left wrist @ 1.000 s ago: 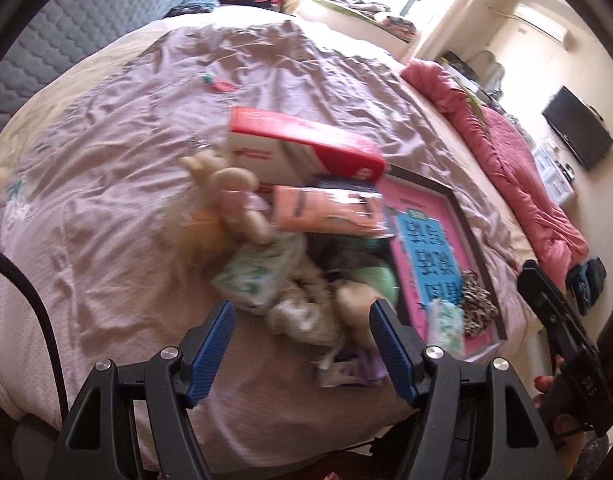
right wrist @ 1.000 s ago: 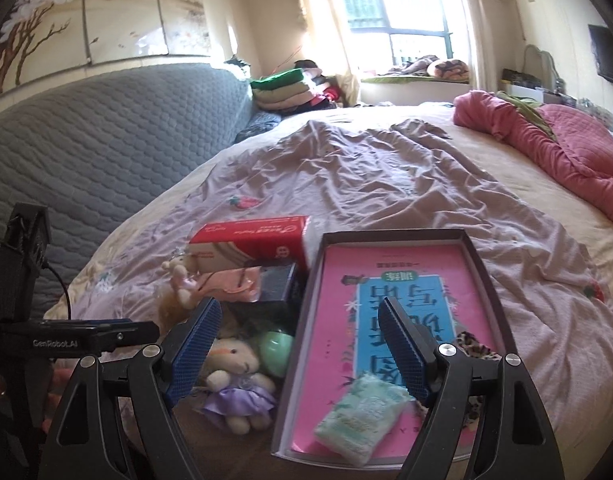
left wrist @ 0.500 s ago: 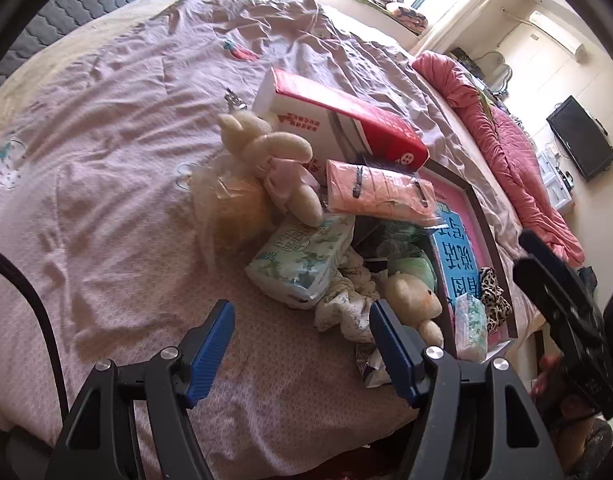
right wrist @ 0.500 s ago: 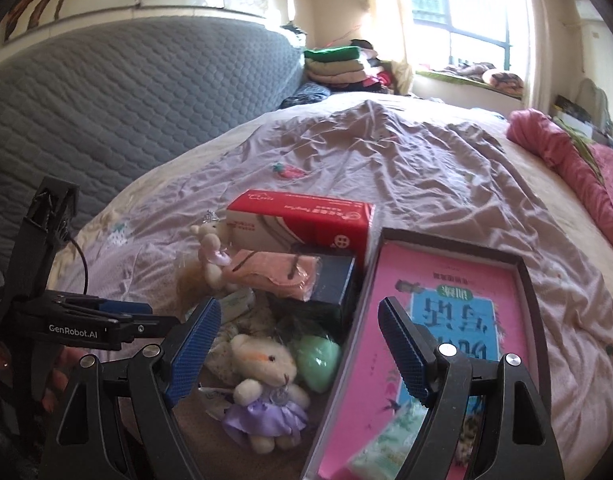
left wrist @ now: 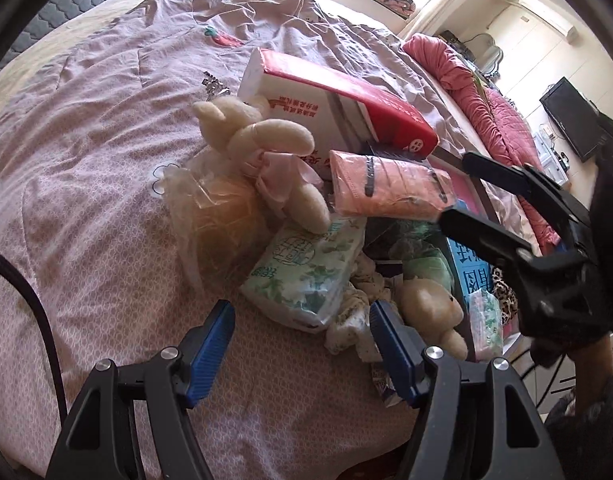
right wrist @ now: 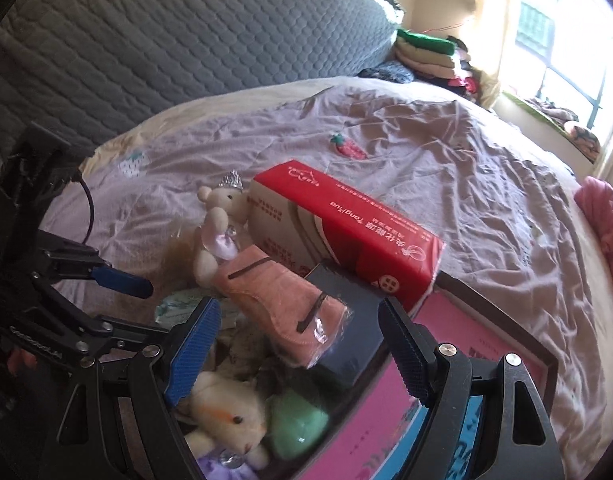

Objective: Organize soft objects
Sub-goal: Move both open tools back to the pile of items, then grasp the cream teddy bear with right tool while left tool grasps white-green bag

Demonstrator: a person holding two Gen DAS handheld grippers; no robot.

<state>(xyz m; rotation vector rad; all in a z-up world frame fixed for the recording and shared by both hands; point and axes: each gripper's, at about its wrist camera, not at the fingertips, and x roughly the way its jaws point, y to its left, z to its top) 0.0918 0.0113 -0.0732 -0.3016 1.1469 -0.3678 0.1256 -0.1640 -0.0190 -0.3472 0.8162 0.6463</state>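
A pile of soft things lies on the bed. A cream plush bunny [left wrist: 266, 152] in a pink dress leans on a red-and-white tissue box [left wrist: 338, 108]. A wrapped pink cloth [left wrist: 390, 192] lies beside it, above a green-printed tissue pack [left wrist: 306, 268]. A second cream plush [left wrist: 434, 308] and a pale green soft ball [right wrist: 298, 424] lie lower. My left gripper [left wrist: 302, 344] is open and empty, just short of the tissue pack. My right gripper [right wrist: 298, 344] is open and empty over the pink cloth [right wrist: 290, 300], with the bunny [right wrist: 218, 228] and the box [right wrist: 346, 232] beyond.
A dark-framed tray with a pink book [right wrist: 486, 352] lies right of the pile, with a small tissue pack [left wrist: 486, 324] and leopard cloth in it. A crinkled clear bag [left wrist: 210, 216] sits left of the bunny. A grey quilted headboard [right wrist: 186, 40] and folded clothes [right wrist: 426, 52] stand beyond.
Both grippers have moved in closer to the pile, which now looks larger. The right gripper swung left, from over the pink book to over the pink cloth. Both stayed open.
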